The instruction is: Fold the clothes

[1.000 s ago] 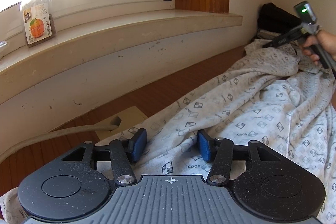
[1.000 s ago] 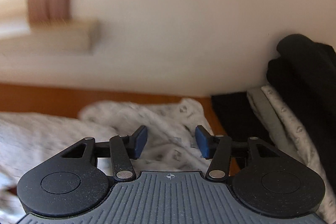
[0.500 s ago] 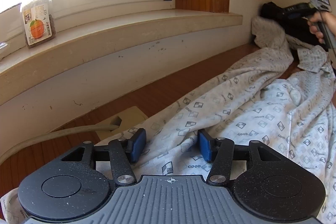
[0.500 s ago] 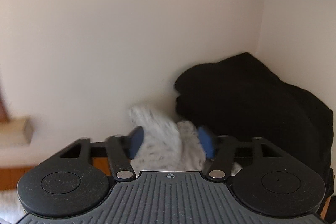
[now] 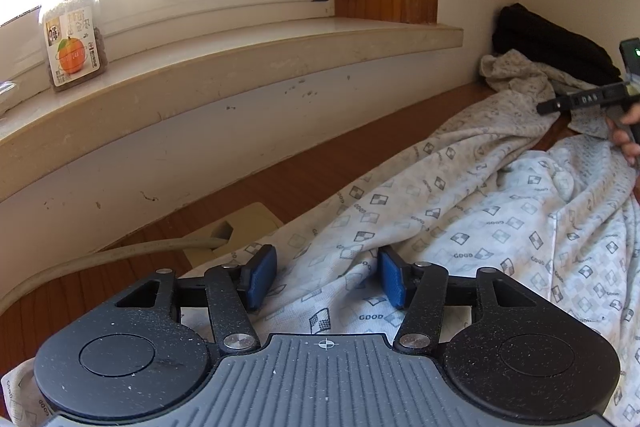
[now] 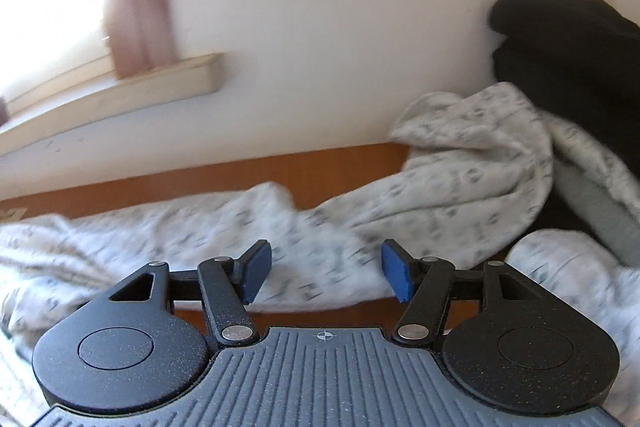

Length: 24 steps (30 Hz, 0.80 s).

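Note:
A white garment (image 5: 460, 211) printed with small checkered squares lies spread over the wooden surface (image 5: 304, 187). My left gripper (image 5: 326, 277) stands open low over its near hem, and cloth lies under and between the blue pads without being pinched. One sleeve (image 6: 472, 163) rests crumpled against the wall beside a black pile of clothes (image 6: 568, 59). My right gripper (image 6: 326, 275) hovers over the garment (image 6: 320, 227) with its jaws opening and nothing pressed between them. In the left wrist view the right gripper (image 5: 550, 105) shows at the far right, held by a hand (image 5: 624, 141).
A window sill (image 5: 280, 47) runs along the wall and carries a jar (image 5: 72, 35) with an orange on its label. A beige cable (image 5: 120, 251) and a beige plate (image 5: 244, 227) lie on the wood at left. Grey cloth (image 6: 592, 207) lies under the black pile (image 5: 552, 43).
The right gripper carried the sleeve up toward the black pile, let it go and drew back lower. The sleeve now lies against the wall. The left gripper has stayed put.

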Each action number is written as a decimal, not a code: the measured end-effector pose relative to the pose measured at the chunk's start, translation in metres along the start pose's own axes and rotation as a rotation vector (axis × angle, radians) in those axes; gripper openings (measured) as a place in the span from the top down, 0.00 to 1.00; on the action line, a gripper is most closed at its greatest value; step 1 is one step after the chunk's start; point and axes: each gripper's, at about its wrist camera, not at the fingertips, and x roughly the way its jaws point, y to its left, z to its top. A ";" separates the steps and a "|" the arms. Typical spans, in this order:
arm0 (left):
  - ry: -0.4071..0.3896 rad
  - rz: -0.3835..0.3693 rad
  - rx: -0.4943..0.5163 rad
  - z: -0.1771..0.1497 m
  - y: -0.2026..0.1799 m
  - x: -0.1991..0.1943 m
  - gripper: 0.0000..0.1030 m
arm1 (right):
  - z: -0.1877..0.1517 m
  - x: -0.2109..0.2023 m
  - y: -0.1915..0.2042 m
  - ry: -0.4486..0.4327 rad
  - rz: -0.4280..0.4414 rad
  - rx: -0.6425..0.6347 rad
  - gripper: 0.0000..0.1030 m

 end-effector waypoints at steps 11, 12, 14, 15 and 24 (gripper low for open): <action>-0.084 0.043 -0.078 -0.005 0.036 -0.057 0.30 | -0.011 -0.026 0.057 -0.033 0.064 -0.168 0.65; -0.086 0.062 -0.089 -0.008 0.044 -0.065 0.30 | -0.013 -0.028 0.064 -0.024 0.081 -0.185 0.70; -0.081 0.102 -0.105 -0.015 0.057 -0.080 0.30 | -0.018 -0.032 0.076 -0.001 0.133 -0.196 0.71; -0.075 0.124 -0.111 -0.020 0.064 -0.086 0.30 | -0.019 -0.034 0.083 0.002 0.149 -0.199 0.71; -0.138 0.181 -0.266 -0.054 0.117 -0.114 0.30 | -0.021 -0.044 0.159 0.024 0.280 -0.301 0.70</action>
